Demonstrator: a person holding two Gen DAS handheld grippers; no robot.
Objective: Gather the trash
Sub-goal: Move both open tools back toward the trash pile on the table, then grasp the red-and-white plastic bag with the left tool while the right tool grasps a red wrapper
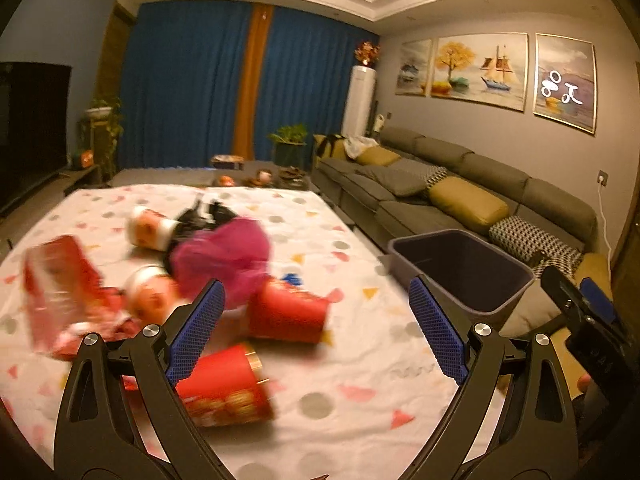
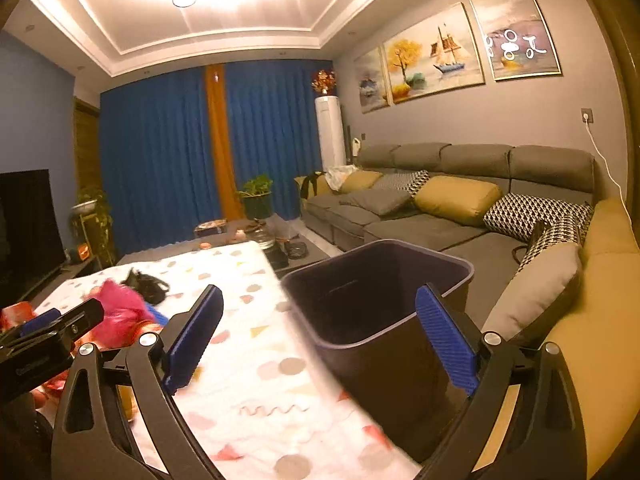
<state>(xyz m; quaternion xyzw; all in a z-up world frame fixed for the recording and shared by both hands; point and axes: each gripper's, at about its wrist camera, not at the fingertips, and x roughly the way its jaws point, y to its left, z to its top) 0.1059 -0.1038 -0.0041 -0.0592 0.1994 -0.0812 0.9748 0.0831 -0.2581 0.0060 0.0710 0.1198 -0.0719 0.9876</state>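
On the patterned tablecloth (image 1: 320, 420) to my left the trash sits in one loose heap, none of it collected as far as I can judge; from the left edge there is a red wrapper (image 1: 60, 296), then two small red-and-white cups (image 1: 150, 300), a pink crumpled bag (image 1: 224, 256) with something black behind it, and two red paper cups (image 1: 288, 312) lying on their sides; all of it is blurred, so I cannot say more about each piece. Further right, off the table's edge and just beside the sofa (image 2: 420, 224), the dark bin (image 2: 376, 280) looks empty, so I judge the whole job is ahead of me. My left gripper (image 1: 316, 320) hangs over the near side of the heap, fingers spread wide and holding nothing; my right gripper (image 2: 320, 336) hovers at the bin's rim, likewise spread and bare, one finger over the cloth and the other over the bin's mouth.
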